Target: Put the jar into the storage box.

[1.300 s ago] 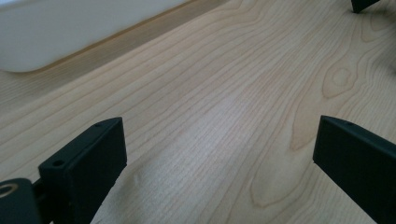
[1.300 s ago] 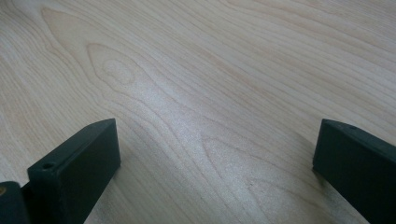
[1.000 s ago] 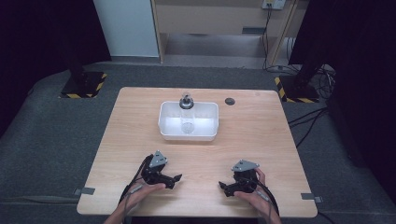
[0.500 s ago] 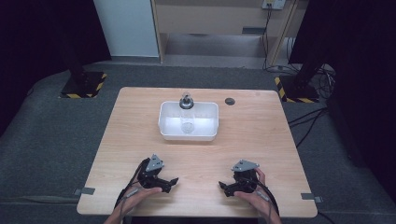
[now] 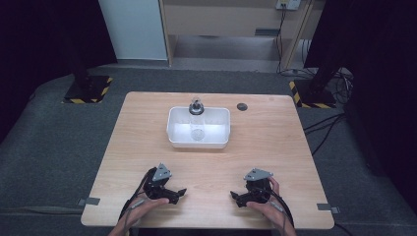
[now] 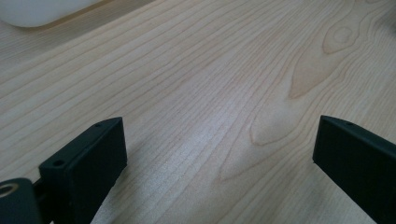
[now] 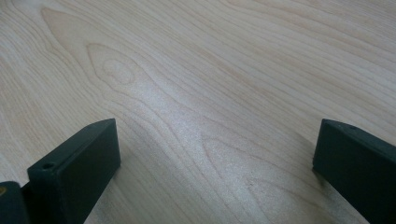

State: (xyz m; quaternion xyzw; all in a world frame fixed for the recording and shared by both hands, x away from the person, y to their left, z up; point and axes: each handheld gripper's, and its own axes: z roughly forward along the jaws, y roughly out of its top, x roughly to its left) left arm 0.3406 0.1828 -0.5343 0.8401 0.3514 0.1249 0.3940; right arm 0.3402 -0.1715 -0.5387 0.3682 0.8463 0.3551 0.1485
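Observation:
On the wooden table [image 5: 275,142] a white rectangular tub [image 5: 199,128] sits at the middle back, with a clear bottle [image 5: 196,118] with a dark cap standing in it at the far side. My left gripper [image 5: 180,194] rests near the front edge at the left, jaws pointing right, open and holding nothing. My right gripper [image 5: 235,197] rests at the front right, jaws pointing left, open and holding nothing. In the left gripper view the open gripper [image 6: 219,158] has bare wood between its jaws, and a corner of the tub [image 6: 42,10] shows at top left. The right gripper [image 7: 217,161] likewise spans bare wood.
A small dark round cap [image 5: 241,106] lies on the table behind and right of the tub. Black stands with yellow-striped bases [image 5: 87,90] flank the table's far corners, cables trail on the floor at right [image 5: 324,123], and grey tape tabs [image 5: 89,201] mark the front corners.
The left gripper has shifted slightly toward the front edge. The right gripper and the tub have not moved.

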